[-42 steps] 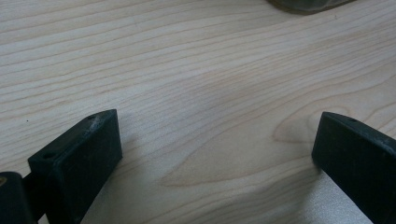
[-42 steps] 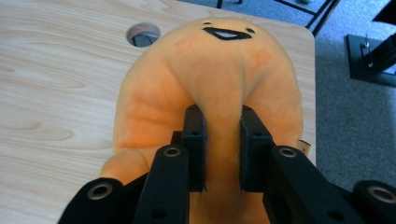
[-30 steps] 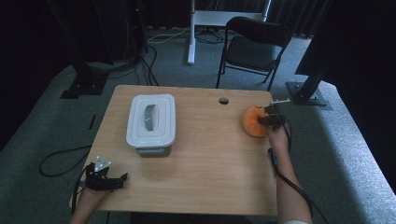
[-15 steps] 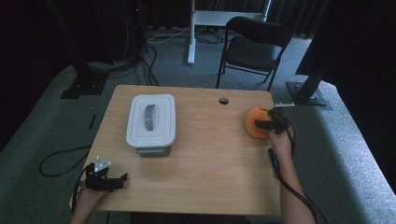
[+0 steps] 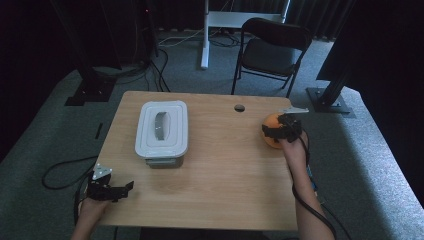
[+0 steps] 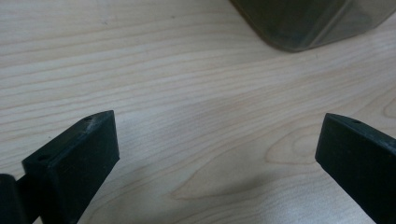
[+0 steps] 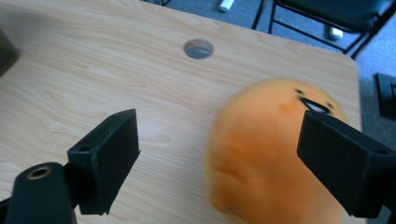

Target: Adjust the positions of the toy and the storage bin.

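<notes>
The orange plush toy (image 7: 275,158) lies on the table (image 5: 220,190) near its right edge, just below the round cable hole (image 7: 198,48). Its long axis runs away from the right gripper (image 7: 224,163), face end toward the table's far edge. That gripper's 2 jaws have just been opening and stand wide, the toy loose between them. The left gripper (image 6: 217,154) gapes open over bare wood, below the lidded container (image 5: 161,129)

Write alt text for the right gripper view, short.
An orange plush toy with a small face lies on a light wooden table, blurred, between the open black jaws of the right gripper, which have just been opening and do not press on it. A round hole in the tabletop and a black chair show beyond.
</notes>
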Motion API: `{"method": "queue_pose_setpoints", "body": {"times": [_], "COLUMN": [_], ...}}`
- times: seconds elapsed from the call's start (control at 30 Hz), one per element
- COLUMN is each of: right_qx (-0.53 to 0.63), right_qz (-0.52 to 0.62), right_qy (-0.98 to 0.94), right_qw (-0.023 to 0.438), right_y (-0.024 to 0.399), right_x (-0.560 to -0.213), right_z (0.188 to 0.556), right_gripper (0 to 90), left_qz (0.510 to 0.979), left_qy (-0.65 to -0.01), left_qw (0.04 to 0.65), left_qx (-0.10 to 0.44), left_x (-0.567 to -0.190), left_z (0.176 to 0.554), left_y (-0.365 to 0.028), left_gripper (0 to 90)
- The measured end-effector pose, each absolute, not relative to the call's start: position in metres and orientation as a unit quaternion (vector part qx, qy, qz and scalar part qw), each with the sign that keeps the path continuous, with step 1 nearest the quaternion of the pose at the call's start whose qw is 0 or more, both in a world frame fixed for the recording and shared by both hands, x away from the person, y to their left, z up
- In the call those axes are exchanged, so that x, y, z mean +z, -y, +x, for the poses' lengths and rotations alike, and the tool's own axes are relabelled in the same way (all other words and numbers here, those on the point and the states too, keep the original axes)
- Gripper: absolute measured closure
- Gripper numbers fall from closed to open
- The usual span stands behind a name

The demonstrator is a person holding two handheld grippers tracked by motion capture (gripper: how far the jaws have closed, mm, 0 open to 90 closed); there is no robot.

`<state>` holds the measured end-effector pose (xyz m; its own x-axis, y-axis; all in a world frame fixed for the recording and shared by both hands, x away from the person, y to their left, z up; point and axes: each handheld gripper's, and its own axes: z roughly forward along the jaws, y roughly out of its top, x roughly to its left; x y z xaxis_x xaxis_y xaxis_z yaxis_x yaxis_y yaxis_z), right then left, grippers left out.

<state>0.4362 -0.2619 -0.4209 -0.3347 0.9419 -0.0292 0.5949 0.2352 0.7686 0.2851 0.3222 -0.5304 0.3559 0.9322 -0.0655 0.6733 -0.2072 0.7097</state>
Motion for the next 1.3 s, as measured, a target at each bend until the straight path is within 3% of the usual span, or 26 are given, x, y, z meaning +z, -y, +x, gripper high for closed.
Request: {"method": "queue_pose_setpoints", "body": {"times": [0.27, 0.77, 1.3], "right_qx": [0.352, 0.379, 0.389], "right_qz": [0.482, 0.454, 0.475], "right_qy": [-0.768, -0.784, -0.773], "right_qw": [0.234, 0.189, 0.162], "right_y": [0.219, 0.137, 0.088], "right_x": [-0.432, -0.483, -0.515], "right_z": [0.437, 0.447, 0.469], "right_gripper": [12.4, 12.4, 12.5], "left_qz": [0.741, 0.734, 0.721], "left_qy": [-0.534, -0.535, -0.556], "left_qw": [0.347, 0.345, 0.327], "left_qx": [0.213, 0.238, 0.254], "left_x": [-0.529, -0.529, -0.537], "left_z": [0.296, 0.329, 0.374], "left_y": [-0.328, -0.332, -0.336], "left_gripper": [0.2, 0.2, 0.2]}}
